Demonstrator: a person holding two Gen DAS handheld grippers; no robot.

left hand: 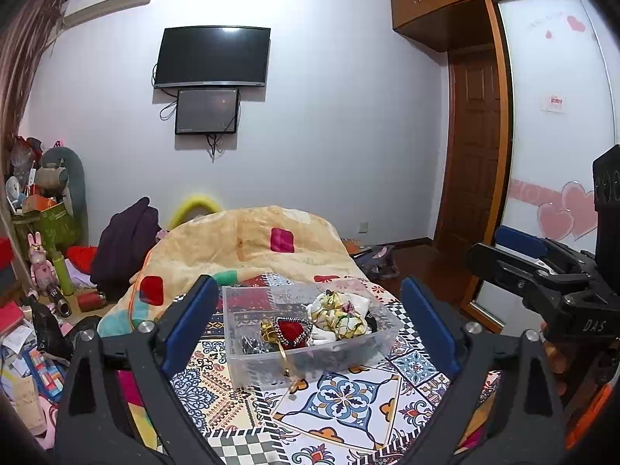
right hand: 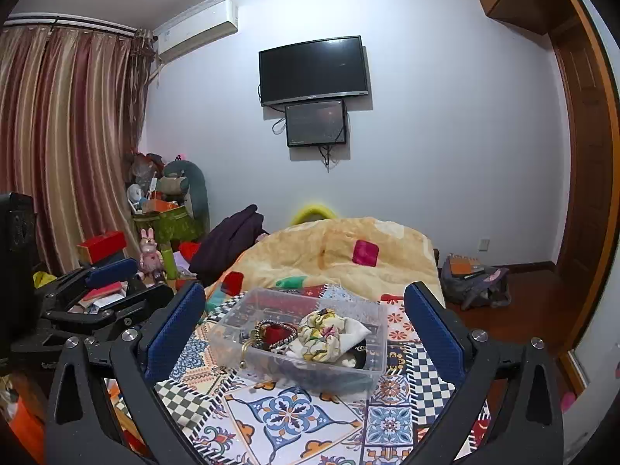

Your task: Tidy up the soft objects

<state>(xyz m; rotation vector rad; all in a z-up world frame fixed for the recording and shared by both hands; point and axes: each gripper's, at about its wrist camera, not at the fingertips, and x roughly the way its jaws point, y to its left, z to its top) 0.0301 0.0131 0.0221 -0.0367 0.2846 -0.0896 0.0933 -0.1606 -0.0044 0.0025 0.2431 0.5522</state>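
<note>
Soft objects: floral scrunchie (left hand: 341,316), white cloth (right hand: 354,331) and red heart pouch (left hand: 292,329), already lying in clear plastic bin (left hand: 232,352) on patterned bedcover (left hand: 341,395), toward the bed's near edge. Left tongs (left hand: 308,321) and right tongs (right hand: 304,329): both spread wide, gripping nothing, held back from the bin. Step judged: sorting near completion or pausing between picks. Next move: locate any loose soft item, then lower and close on it; none seen on the cover.

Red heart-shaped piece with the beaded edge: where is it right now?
The red heart-shaped piece lies inside the clear plastic bin on the patterned bedspread, left of the floral fabric bundle; both wrist views show it centred between open tool fingers.
</note>
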